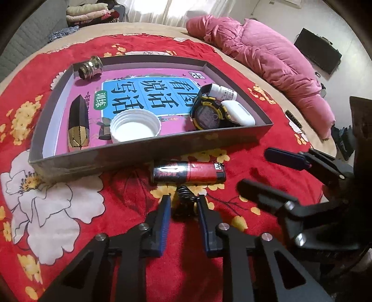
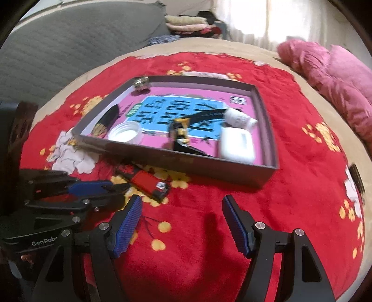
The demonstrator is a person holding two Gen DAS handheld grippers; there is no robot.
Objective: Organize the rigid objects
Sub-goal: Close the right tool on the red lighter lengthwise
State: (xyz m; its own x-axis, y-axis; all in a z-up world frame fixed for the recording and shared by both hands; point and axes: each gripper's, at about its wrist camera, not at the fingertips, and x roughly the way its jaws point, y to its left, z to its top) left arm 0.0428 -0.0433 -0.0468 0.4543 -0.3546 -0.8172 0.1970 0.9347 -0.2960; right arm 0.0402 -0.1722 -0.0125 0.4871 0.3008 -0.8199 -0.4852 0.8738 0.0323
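A red blanket (image 1: 130,209) with white and yellow flowers is spread over a bed, with a pink quilt (image 1: 262,58) bunched along its far right side. Folded clothes (image 1: 90,14) are stacked by a bright curtained window, and a grey quilted surface is seen at the left.

A shallow grey tray (image 1: 148,151) rests on the blanket. In it lie a white cap (image 1: 135,126), a black-and-gold case (image 1: 78,125), a metal fitting (image 1: 90,67), a yellow-trimmed watch (image 1: 207,115), a white bottle (image 1: 223,91) and a white box (image 1: 239,113).

A red-and-black lighter (image 1: 188,172) lies flat on the blanket just outside the near wall of the tray. Its long axis runs parallel to that wall, with the black end toward the right.

A black spring (image 1: 186,201) is seen between the narrowly parted fingers of the left gripper (image 1: 184,205), just short of the lighter; whether the pads touch it cannot be told.

The right gripper (image 2: 182,209) is held wide open above the blanket, with nothing between its fingers.
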